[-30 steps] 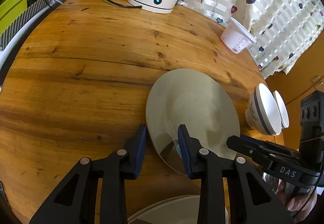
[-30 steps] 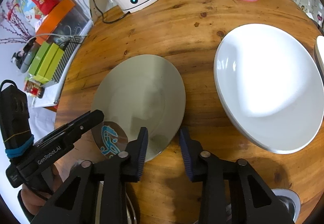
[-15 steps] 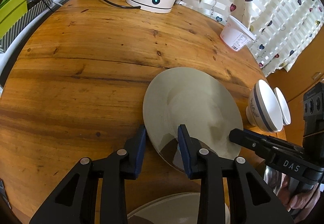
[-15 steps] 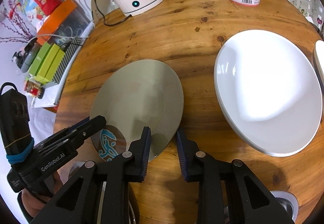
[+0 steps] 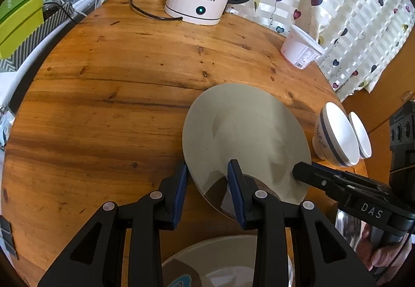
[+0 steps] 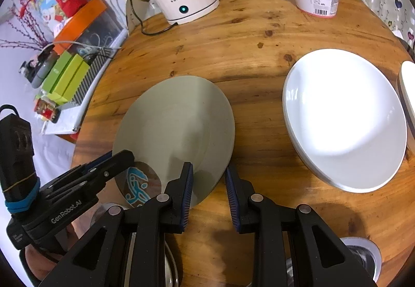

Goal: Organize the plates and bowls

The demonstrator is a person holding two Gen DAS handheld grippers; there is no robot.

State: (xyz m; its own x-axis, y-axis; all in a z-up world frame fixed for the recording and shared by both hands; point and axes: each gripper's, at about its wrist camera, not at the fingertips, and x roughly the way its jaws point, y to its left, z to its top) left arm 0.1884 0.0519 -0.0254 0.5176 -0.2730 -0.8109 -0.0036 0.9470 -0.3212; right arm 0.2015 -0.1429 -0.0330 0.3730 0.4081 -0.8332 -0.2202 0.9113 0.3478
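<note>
1. The left claw (image 5: 207,188) is matte black plastic, with two angular arms ending in blue ribbed pads.
2. Round silver screws sit at the joints of each arm.
3. The right claw (image 6: 208,188) is of the same build: black arms, blue ribbed pads, silver screws.
4. From the side, the left claw carries white "GenRobot.AI" lettering, and a blue band wraps its black handle block.
5. The right claw, seen from the left camera, carries white "DAS" lettering.
6. A hand (image 5: 384,255) shows at the handle, its sleeve out of view.
</note>
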